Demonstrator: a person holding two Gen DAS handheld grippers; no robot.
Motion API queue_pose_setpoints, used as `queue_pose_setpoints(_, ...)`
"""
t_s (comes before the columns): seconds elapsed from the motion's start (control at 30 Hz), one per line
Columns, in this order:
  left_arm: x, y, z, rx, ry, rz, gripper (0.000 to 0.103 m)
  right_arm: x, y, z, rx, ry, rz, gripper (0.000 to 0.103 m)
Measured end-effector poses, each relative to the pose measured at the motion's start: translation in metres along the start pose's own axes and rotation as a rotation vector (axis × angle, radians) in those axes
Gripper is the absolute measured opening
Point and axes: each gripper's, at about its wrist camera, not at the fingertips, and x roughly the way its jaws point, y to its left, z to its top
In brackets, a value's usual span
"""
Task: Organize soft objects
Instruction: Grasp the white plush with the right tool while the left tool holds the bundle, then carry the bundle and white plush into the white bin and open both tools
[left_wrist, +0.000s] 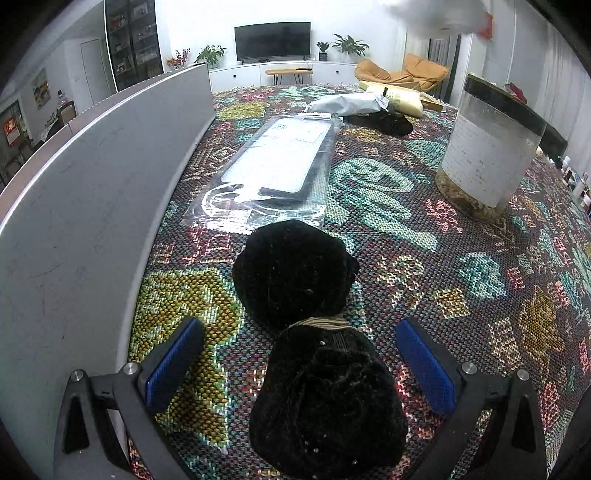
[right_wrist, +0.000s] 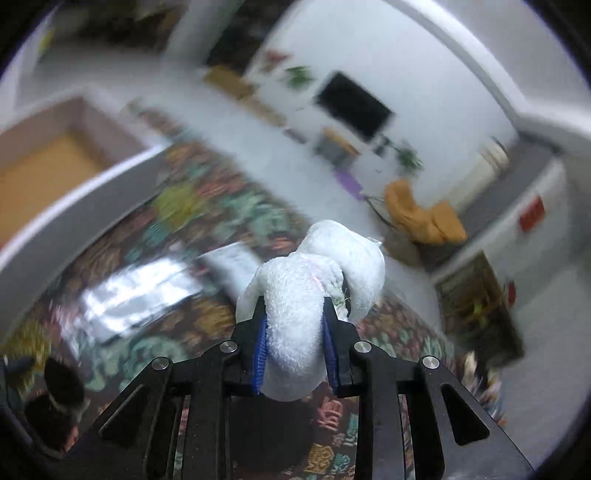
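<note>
My right gripper (right_wrist: 295, 328) gripping white plush toy (right_wrist: 314, 280), carrying it above patterned tablecloth (right_wrist: 207, 206). My left gripper (left_wrist: 299, 354) spread wide, straddling black furry pouch (left_wrist: 306, 332) near grey box (left_wrist: 92, 177). Box apparently empty; everything remaining.

white walls, a wall-mounted tv (left_wrist: 272, 40), orange lounge chair (left_wrist: 402, 74), potted plants (left_wrist: 210, 54)

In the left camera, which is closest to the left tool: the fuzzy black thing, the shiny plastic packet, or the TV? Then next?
1. Fuzzy black bundle, lying between the open left tool fingers.
2. Plastic packet, farther ahead on the cloth.
3. TV, at the far wall.
</note>
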Motion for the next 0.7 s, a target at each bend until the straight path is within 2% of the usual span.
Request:
queue_pose_setpoints(0.07, 0.000, 0.000, 0.000, 0.000, 0.000, 0.000, 0.103, 0.003, -0.039, -0.014, 0.126, 0.005, 0.010, 0.027)
queue_pose_setpoints(0.13, 0.000, 0.000, 0.000, 0.000, 0.000, 0.000, 0.103, 0.009, -0.072, -0.043, 0.253, 0.003, 0.007, 0.027)
queue_pose_setpoints(0.23, 0.000, 0.000, 0.000, 0.000, 0.000, 0.000, 0.103, 0.027, -0.100, -0.105, 0.433, -0.004, 0.038, 0.028)
queue_pose_setpoints(0.3, 0.000, 0.000, 0.000, 0.000, -0.001, 0.000, 0.103, 0.044, -0.101, -0.142, 0.508, 0.030, 0.077, 0.028)
queue_pose_setpoints(0.4, 0.001, 0.000, 0.000, 0.000, -0.001, 0.000, 0.103, 0.075, -0.099, -0.197, 0.622, 0.135, 0.133, 0.028)
queue_pose_setpoints(0.47, 0.001, 0.000, 0.000, 0.000, -0.001, 0.000, 0.103, 0.077, -0.098, -0.221, 0.678, 0.137, 0.171, 0.030)
queue_pose_setpoints(0.53, 0.001, 0.000, 0.000, 0.000, -0.001, 0.000, 0.103, 0.074, -0.099, -0.229, 0.706, 0.116, 0.211, 0.042)
queue_pose_setpoints(0.57, 0.001, 0.000, 0.000, 0.000, -0.001, 0.000, 0.103, 0.071, -0.100, -0.230, 0.722, 0.104, 0.234, 0.052)
queue_pose_setpoints(0.6, 0.001, 0.000, 0.000, 0.000, -0.001, 0.000, 0.103, 0.065, -0.106, -0.231, 0.753, 0.084, 0.270, 0.071)
queue_pose_setpoints(0.63, 0.001, 0.000, 0.000, 0.000, -0.001, 0.000, 0.103, 0.061, -0.110, -0.235, 0.780, 0.071, 0.288, 0.078)
queue_pose_setpoints(0.7, 0.001, 0.000, 0.000, 0.000, -0.001, 0.000, 0.103, 0.050, -0.119, -0.243, 0.850, 0.037, 0.300, 0.080)
